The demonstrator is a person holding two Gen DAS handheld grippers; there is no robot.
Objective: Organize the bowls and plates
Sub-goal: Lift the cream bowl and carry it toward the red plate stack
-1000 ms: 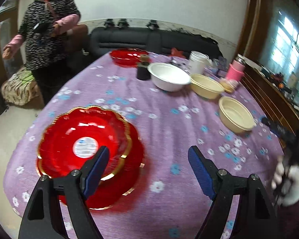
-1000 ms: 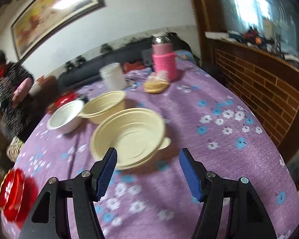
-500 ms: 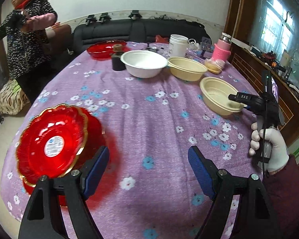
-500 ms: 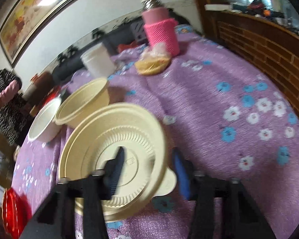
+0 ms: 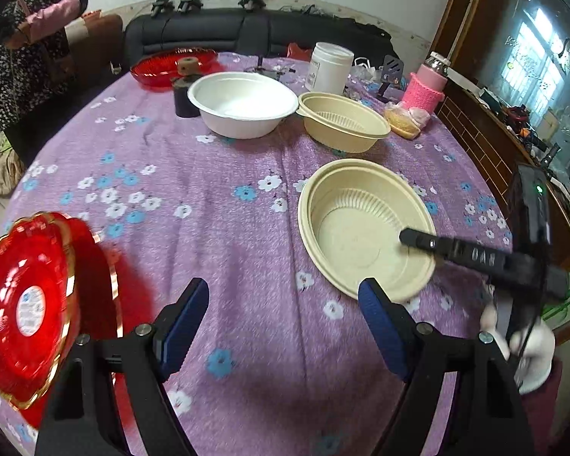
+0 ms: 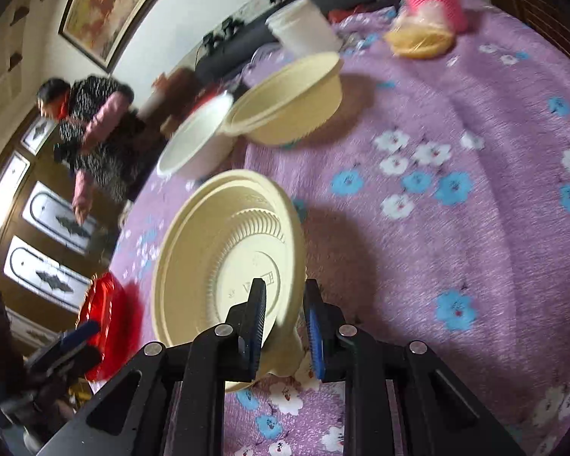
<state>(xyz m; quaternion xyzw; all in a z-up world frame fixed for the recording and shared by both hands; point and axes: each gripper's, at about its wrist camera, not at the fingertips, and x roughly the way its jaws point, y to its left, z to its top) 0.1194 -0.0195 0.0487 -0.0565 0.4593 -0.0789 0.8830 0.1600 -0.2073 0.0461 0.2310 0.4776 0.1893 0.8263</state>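
My right gripper (image 6: 283, 325) is shut on the near rim of a cream bowl (image 6: 224, 250), one finger inside and one outside. The same bowl (image 5: 361, 228) shows in the left wrist view with the right gripper's finger (image 5: 418, 239) inside it. My left gripper (image 5: 285, 319) is open and empty above the purple tablecloth (image 5: 228, 228). A red gold-rimmed plate (image 5: 26, 304) lies at its left. A second cream bowl (image 5: 342, 121), a white bowl (image 5: 243, 102) and another red plate (image 5: 163, 64) sit further back.
A white tub (image 5: 328, 66), a pink-sleeved bottle (image 5: 425, 87), a bagged bun (image 5: 404, 121) and a dark cup (image 5: 184, 95) stand at the table's far side. A black sofa (image 5: 247, 34) is behind. A person (image 5: 26, 45) stands at the far left. A brick ledge (image 5: 486, 140) runs along the right.
My right gripper has moved onto the cream bowl and closed on its rim. My left gripper has swung right, so the red plate slid to the view's left.
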